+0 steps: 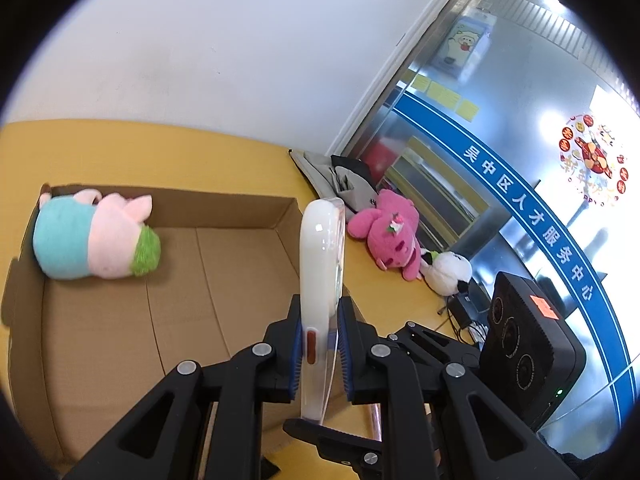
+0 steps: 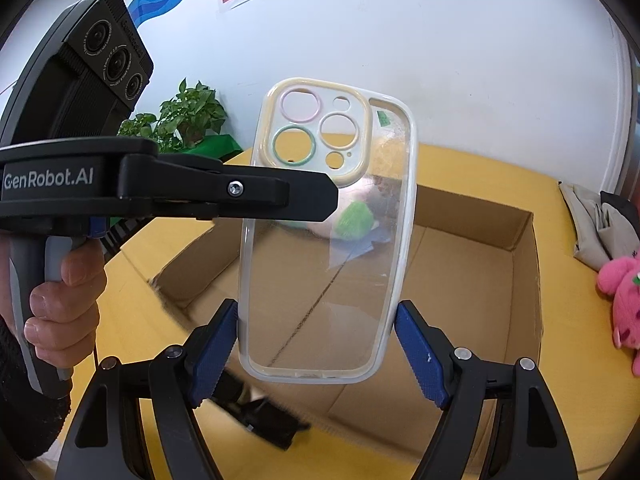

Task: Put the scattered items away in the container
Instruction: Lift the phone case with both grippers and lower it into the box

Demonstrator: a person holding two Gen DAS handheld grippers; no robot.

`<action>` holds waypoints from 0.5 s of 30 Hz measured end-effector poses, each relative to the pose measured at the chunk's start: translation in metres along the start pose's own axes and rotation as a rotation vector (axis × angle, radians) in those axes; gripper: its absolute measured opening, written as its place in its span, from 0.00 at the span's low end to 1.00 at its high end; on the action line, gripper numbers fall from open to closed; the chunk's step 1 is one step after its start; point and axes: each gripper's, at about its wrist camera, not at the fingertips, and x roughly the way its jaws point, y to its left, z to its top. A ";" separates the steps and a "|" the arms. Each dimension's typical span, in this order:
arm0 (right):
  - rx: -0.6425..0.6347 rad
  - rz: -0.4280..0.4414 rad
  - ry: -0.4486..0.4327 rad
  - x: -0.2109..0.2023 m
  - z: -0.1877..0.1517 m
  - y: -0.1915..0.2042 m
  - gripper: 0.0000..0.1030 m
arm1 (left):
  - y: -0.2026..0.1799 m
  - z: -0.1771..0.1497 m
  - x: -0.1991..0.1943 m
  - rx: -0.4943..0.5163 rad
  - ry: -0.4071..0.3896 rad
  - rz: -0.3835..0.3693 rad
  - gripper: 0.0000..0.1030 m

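Task roughly half done, judging by what lies where. One plush, the pig plush (image 1: 94,236) in teal and pink with a green snout, already sits in the far corner of the cardboard box (image 1: 224,200) on the yellow counter (image 1: 132,148). The clear phone case (image 1: 322,292) is in transit: the left gripper (image 1: 318,344) is clenched on its thin edge, pads pressing both faces, case standing upright above the near right side of the box.

In the right wrist view the same case (image 2: 324,272) hangs over the open box (image 2: 472,280), and the right gripper (image 2: 316,354) has its blue pads set against the two long edges near the bottom (contact looks light, so whether it truly bears the case or only steadies it I cannot tell). The left hand (image 2: 60,304) is wrapped round its handle.

Left to do: case not yet dropped in; the pink plush (image 1: 390,236) and the white plush (image 1: 448,272) lie outside the box near the counter's far right edge, just beside each other, untouched. A grey-black fabric bundle (image 1: 340,176) sits behind them, unclear if it counts as an item
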 end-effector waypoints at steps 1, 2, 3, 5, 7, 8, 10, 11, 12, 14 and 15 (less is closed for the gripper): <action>0.002 0.001 0.002 0.004 0.005 -0.004 0.80 | 0.003 0.006 0.004 -0.004 0.003 -0.005 0.14; 0.004 0.002 0.005 0.009 0.011 -0.010 0.80 | 0.008 0.014 0.009 -0.009 0.007 -0.008 0.14; 0.004 0.004 0.007 0.014 0.017 -0.016 0.80 | 0.012 0.022 0.014 -0.011 0.011 -0.009 0.14; 0.007 0.009 0.014 0.020 0.026 -0.028 0.80 | 0.021 0.037 0.026 -0.014 0.020 -0.013 0.14; 0.011 0.008 0.028 0.031 0.038 -0.042 0.80 | 0.030 0.049 0.039 -0.015 0.033 -0.013 0.13; 0.011 0.003 0.039 0.038 0.044 -0.049 0.80 | 0.035 0.055 0.047 -0.019 0.041 -0.012 0.13; 0.017 0.004 0.061 0.052 0.052 -0.062 0.80 | 0.046 0.065 0.064 -0.040 0.060 -0.013 0.13; 0.023 0.009 0.073 0.060 0.055 -0.070 0.80 | 0.051 0.068 0.072 -0.050 0.069 -0.012 0.13; 0.031 0.015 0.085 0.066 0.055 -0.076 0.80 | 0.056 0.070 0.079 -0.062 0.078 -0.011 0.13; 0.055 0.033 0.111 0.082 0.057 -0.089 0.80 | 0.066 0.073 0.094 -0.080 0.100 -0.006 0.13; 0.067 0.040 0.126 0.090 0.056 -0.096 0.80 | 0.070 0.074 0.102 -0.090 0.111 -0.002 0.13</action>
